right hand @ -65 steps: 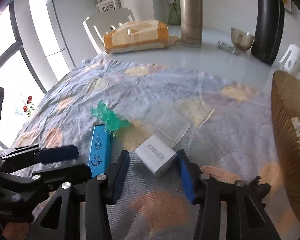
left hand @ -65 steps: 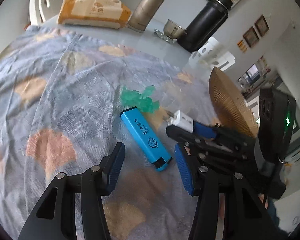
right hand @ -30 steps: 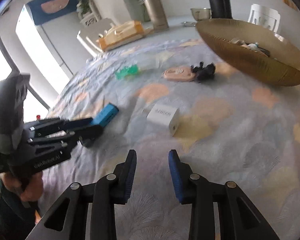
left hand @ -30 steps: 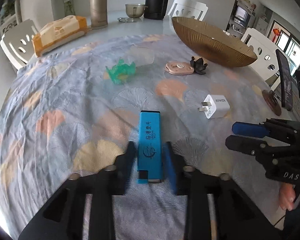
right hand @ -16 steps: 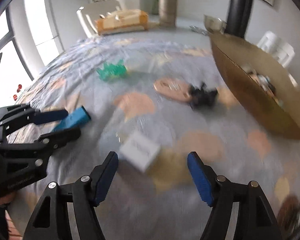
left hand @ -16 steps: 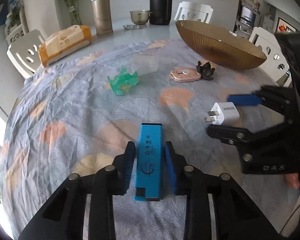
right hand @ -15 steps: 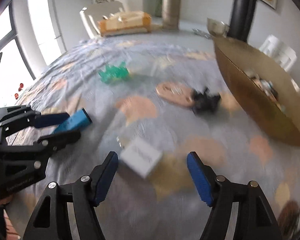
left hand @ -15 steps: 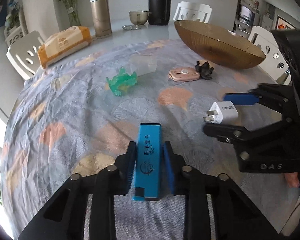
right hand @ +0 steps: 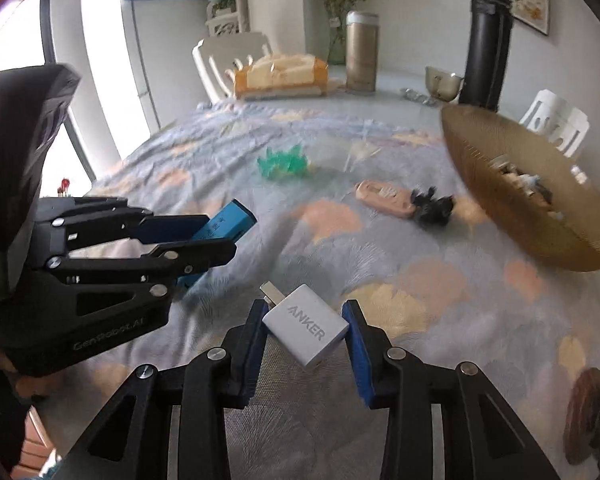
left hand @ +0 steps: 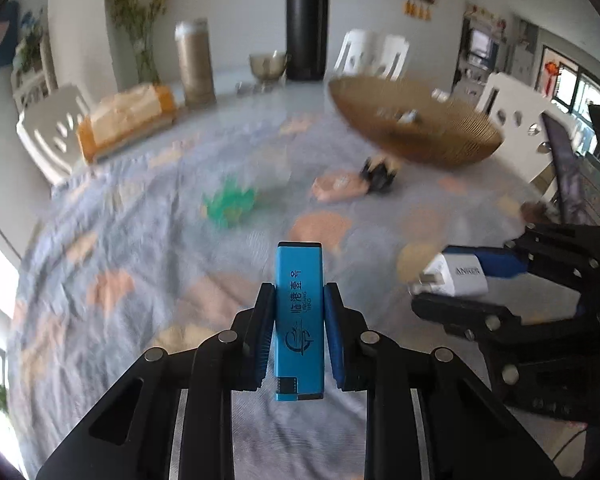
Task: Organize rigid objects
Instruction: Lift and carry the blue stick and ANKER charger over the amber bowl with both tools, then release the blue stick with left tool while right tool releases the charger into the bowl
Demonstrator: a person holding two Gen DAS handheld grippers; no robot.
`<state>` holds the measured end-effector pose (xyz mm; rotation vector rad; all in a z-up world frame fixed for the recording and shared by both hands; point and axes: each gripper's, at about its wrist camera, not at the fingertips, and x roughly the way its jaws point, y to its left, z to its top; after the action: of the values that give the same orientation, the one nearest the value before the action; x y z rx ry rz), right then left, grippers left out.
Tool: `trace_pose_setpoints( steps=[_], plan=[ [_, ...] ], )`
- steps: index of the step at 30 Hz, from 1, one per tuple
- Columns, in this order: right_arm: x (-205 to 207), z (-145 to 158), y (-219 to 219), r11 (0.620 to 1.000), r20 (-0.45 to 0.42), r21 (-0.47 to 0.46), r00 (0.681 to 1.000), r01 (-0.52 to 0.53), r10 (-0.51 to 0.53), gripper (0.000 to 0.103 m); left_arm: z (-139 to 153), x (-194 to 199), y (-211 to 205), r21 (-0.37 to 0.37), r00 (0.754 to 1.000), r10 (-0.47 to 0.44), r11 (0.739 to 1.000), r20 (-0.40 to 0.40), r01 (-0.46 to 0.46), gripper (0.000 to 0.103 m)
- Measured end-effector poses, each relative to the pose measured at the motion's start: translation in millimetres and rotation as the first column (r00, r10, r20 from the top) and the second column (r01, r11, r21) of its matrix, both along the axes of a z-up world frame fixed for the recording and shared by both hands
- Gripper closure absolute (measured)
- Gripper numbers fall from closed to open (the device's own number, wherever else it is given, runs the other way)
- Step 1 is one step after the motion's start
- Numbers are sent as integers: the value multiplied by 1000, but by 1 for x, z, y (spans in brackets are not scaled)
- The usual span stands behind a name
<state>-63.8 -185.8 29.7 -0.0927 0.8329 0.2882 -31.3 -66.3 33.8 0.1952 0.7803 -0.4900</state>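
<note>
- The left gripper point(left hand: 299, 334) is clamping a blue rectangular lighter point(left hand: 299, 312) between its two blue pads point(left hand: 263, 336); the lighter is pointing forward along the fingers and is sitting above the tablecloth point(left hand: 140, 280).
- In the right wrist view, the left gripper point(right hand: 204, 240) is appearing at the left edge, with the blue rectangular lighter point(right hand: 230, 224) protruding from its fingers above the cloth.
- The right gripper point(right hand: 306, 336) is gripping a white Anker charger point(right hand: 306, 330) between its pads, pressing on opposite sides; the charger's prongs are pointing to the upper left.
- In the left wrist view, the right gripper point(left hand: 456, 286) is entering from the right side, holding the white Anker charger point(left hand: 454, 276) with the prongs facing left.
- A green translucent object point(right hand: 282, 164) is lying on the tablecloth point(right hand: 380, 264) further back, near a clear plastic cup point(right hand: 336, 152) that is lying on its side.
- A pink flat object point(right hand: 384, 196) is lying just beside a small black object point(right hand: 434, 206); whether they are touching cannot be determined.
- A wide golden bowl point(right hand: 500, 208) is standing at the right, containing several small items that are too blurred to identify.
- At the far edge of the table, a tissue pack point(right hand: 280, 74), a tan flask point(right hand: 362, 54), a small metal cup point(right hand: 442, 82) and a black flask point(right hand: 488, 44) are standing.
</note>
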Motion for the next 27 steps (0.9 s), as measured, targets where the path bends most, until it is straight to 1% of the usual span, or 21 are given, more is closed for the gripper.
trace_pose_setpoints(
  steps=[1,4,6,8,9,10,11,13,14,15,16,18,19,21,24,27],
  plan=[
    [-1,9,-4,1000,17,7,1000,15,-15,66,12,-4,-4,-5,999,-9,1000,34,9,82],
    [-4,39,-20,997,90,15,993,80,-81,66,40,-10,-13,-26,995,-23,999,98,25,82],
    [-5,61,-32,988,158,-15,976,155,-150,66,62,-8,-23,-59,989,-39,997,141,48,82],
    [-5,83,-46,968,239,-45,944,246,-229,66,82,-2,-35,-92,984,-54,993,171,71,82],
    [-5,94,-54,957,269,-41,926,287,-266,66,95,3,-44,-116,980,-60,990,192,83,82],
    [-4,105,-66,946,288,-17,908,324,-305,66,103,8,-52,-132,976,-61,987,207,90,82],
    [-2,117,-81,933,296,28,889,358,-350,66,111,15,-60,-148,974,-62,984,218,95,82],
    [2,135,-111,899,291,116,850,423,-438,66,120,28,-74,-178,973,-63,978,220,104,82],
    [4,142,-127,869,284,151,821,472,-495,66,122,36,-82,-197,975,-68,974,213,111,82],
    [8,145,-140,844,276,171,798,508,-536,66,123,45,-91,-220,977,-78,968,198,122,82],
    [12,147,-150,826,262,183,783,534,-564,66,122,52,-98,-232,979,-85,964,185,127,82],
    [20,145,-163,809,230,192,776,555,-587,66,111,73,-117,-248,986,-101,960,135,132,82],
    [26,139,-168,802,205,192,776,565,-596,66,107,78,-123,-252,987,-105,959,118,132,82],
    [36,129,-172,797,161,181,782,576,-602,66,89,91,-138,-262,990,-125,955,65,137,82],
    [48,113,-176,794,102,163,791,585,-604,66,70,99,-156,-244,990,-142,959,26,144,82],
    [59,99,-179,795,52,161,799,585,-599,66,63,102,-164,-232,990,-142,962,13,141,81]
  ],
)
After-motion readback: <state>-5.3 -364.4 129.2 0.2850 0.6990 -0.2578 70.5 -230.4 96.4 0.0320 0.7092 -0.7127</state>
